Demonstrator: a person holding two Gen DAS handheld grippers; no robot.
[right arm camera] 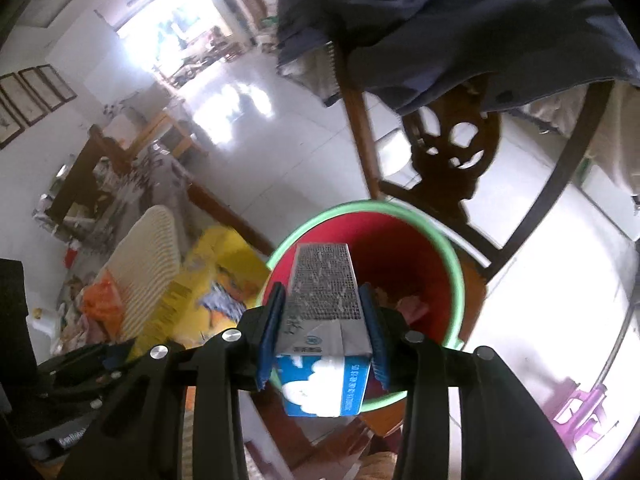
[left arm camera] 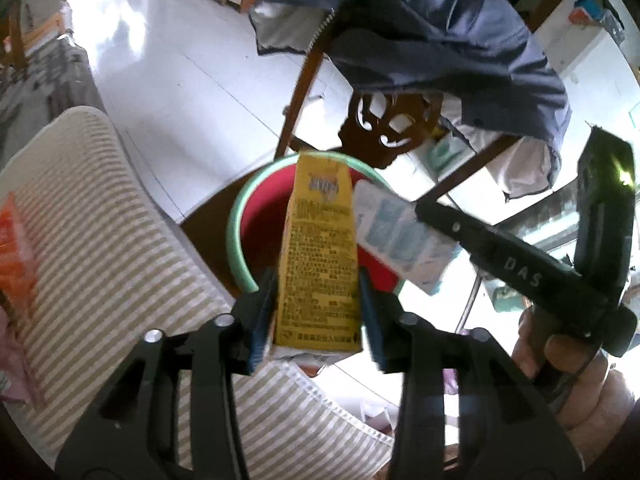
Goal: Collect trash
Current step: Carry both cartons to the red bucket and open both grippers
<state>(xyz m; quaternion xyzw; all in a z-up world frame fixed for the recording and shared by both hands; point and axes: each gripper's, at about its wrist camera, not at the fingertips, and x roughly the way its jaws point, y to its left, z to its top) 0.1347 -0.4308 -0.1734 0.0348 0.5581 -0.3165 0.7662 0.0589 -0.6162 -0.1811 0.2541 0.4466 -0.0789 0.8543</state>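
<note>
Tongs on the left (left arm camera: 316,312) bracketed a yellow carton (left arm camera: 320,256), right tongs (right arm camera: 322,332) a blue-and-white carton (right arm camera: 324,320) — whether either gripped, unclear — above the red bucket (right arm camera: 400,248).

Bright daylight in both views, strongest from a doorway (right arm camera: 176,36) far back in the right wrist view, with hard white glare on the glossy floor tiles (left arm camera: 160,64) and burnt-out patches at the right side of each picture. Strong fisheye bending toward the black round borders, and motion blur on the blue jacket (left arm camera: 448,28), the carved chair back (right arm camera: 452,148) and the rim of the red bucket (right arm camera: 458,280). Fairly sharp only close to the lens, where print on the yellow carton (left arm camera: 320,240) almost readable; dark, underexposed corners.
</note>
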